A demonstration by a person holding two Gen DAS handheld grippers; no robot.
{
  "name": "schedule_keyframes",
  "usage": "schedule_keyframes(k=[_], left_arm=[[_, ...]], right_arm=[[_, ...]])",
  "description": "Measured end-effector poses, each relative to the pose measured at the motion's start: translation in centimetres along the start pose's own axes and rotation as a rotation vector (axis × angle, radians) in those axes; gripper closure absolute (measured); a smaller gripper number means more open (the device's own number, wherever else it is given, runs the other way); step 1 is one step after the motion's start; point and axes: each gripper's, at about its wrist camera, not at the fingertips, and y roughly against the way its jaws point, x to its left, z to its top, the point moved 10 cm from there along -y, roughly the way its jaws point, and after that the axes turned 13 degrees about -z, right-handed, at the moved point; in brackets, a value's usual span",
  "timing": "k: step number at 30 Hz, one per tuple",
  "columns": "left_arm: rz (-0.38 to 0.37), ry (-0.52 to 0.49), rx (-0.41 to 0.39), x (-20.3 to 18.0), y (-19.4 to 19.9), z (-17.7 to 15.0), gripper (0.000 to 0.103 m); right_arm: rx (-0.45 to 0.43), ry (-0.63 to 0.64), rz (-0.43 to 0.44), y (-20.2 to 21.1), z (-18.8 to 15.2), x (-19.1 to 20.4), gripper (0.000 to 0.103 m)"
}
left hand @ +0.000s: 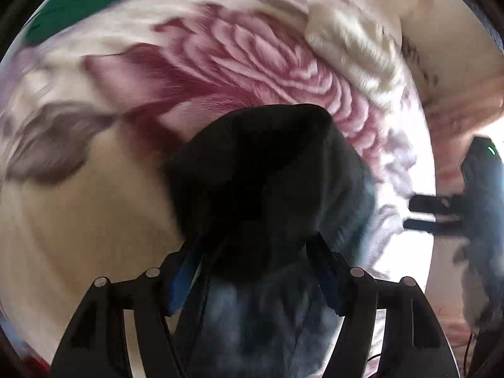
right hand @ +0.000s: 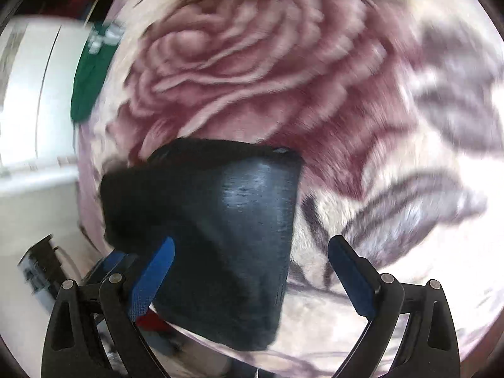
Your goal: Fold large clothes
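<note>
Right wrist: green garment (right hand: 86, 85) lies beside the rose blanket (right hand: 362, 119).

Bright daylight, glare at right; heavy motion blur, fisheye-warped edges.

Blanket (right hand: 362, 110) open rightward; dark garment (right hand: 226, 236) blocks centre

Blanket (right hand: 362, 100): plush, fuzzy rose-print fleece. Dark garment (right hand: 226, 236): matt woven cloth. Gripper (right hand: 250, 278): matt black plastic, blue textured pads (right hand: 151, 280).
</note>
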Motion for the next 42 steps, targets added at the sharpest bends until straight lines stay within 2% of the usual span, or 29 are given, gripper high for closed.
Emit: schedule_keyframes(k=[1,2,4,5,7,8,9,10,12,13,15,16,17,19,20,22,24,26,27,28,29,30,31,34,38,40,41,42], left_arm=[[-0.001,-0.013,0.006,0.2,-0.8,0.5,0.038],[-0.011,-0.022,-0.017,0.5,-1.4,1.4,0.044],[-0.108,0.01,-0.045,0.5,-1.7,1.8,0.063],[-0.192,0.07,-0.045,0.7,-1.5,1.8,0.069],[-0.359,0.195,-0.071,0.9,-0.3,1.6,0.076],[-0.466,0.305,-0.09,1.7,0.1,1.3,0.077],[-0.523,0.409,-0.099,3.0,-0.1,0.8,0.077],[-0.556,0.503,-0.105,5.0,-0.8,0.2,0.077],[-0.582,0.61,-0.113,7.5,-1.2,-0.6,0.077],[-0.601,0.64,-0.116,8.0,-1.0,-0.7,0.074],[-0.567,0.586,-0.077,7.1,0.5,-0.7,0.069],[-0.512,0.528,-0.045,6.3,1.5,-0.7,0.064],[-0.436,0.445,-0.036,5.3,3.1,-0.6,0.063],[-0.311,0.285,-0.043,3.1,6.3,0.1,0.063],[-0.294,0.254,-0.056,2.3,7.1,0.6,0.063],[-0.273,0.199,-0.102,0.5,8.6,1.9,0.063],[-0.289,0.157,-0.129,-1.1,8.6,3.9,0.063],[-0.231,0.115,-0.088,-0.9,6.0,5.4,0.065],[-0.195,0.116,-0.064,-0.4,4.6,5.7,0.066],[-0.145,0.133,-0.028,1.2,3.0,5.7,0.07],[-0.102,0.16,0.015,3.4,0.9,5.6,0.068],[-0.094,0.175,0.024,4.4,0.0,5.4,0.068],[-0.096,0.197,0.034,5.9,-0.7,5.1,0.066],[-0.158,0.245,0.038,8.3,-2.0,5.1,0.063],[-0.176,0.23,0.035,8.8,-1.9,4.7,0.063],[-0.223,0.263,0.025,7.9,0.2,4.6,0.063],[-0.268,0.275,0.019,7.1,1.7,4.5,0.062],[-0.293,0.269,0.0,6.5,3.4,4.2,0.059]], right_arm=[[0.006,-0.057,0.049,-0.7,-0.2,-1.2,0.004],[0.011,-0.088,0.073,-1.1,-0.4,-1.6,0.004],[0.019,-0.145,0.114,-2.2,-1.0,-3.1,0.004],[0.024,-0.162,0.123,-3.0,-1.2,-3.8,0.004],[0.037,-0.173,0.126,-4.2,-1.7,-4.7,0.004],[0.04,-0.173,0.127,-4.7,-1.6,-4.9,0.004],[0.039,-0.173,0.135,-5.2,-1.6,-5.1,0.004],[0.039,-0.175,0.137,-5.7,-1.5,-5.3,0.004],[0.028,-0.199,0.12,-6.2,-1.2,-5.9,0.007],[0.012,-0.215,0.117,-5.8,-0.9,-6.1,0.016],[-0.015,-0.224,0.154,-4.3,-0.6,-5.4,0.022],[-0.036,-0.219,0.178,-3.5,-0.4,-4.8,0.025],[-0.077,-0.192,0.218,-2.0,0.1,-3.5,0.027],[-0.1,-0.123,0.249,-0.2,0.4,-0.9,0.037],[-0.091,-0.097,0.266,0.1,0.4,0.2,0.041],[-0.029,-0.037,0.321,-0.2,0.4,3.8,0.066],[0.024,-0.002,0.299,-1.8,0.7,6.2,0.074],[0.074,0.009,0.243,-4.3,1.5,7.9,0.077],[0.101,-0.008,0.212,-5.6,2.0,8.2,0.081],[0.124,-0.018,0.174,-7.0,2.4,8.3,0.089],[0.133,-0.026,0.136,-7.7,2.7,8.0,0.096],[0.14,-0.037,0.088,-8.8,3.0,7.7,0.103],[0.146,-0.037,0.06,-9.5,3.0,7.6,0.103],[0.149,-0.054,0.05,-10.3,3.3,7.9,0.103],[0.165,-0.1,0.036,-12.7,4.1,8.4,0.103],[0.195,-0.043,0.045,-12.1,4.2,9.0,0.103],[0.2,-0.012,0.065,-11.1,4.0,9.3,0.098],[0.195,0.032,0.132,-9.2,3.6,9.6,0.086]])
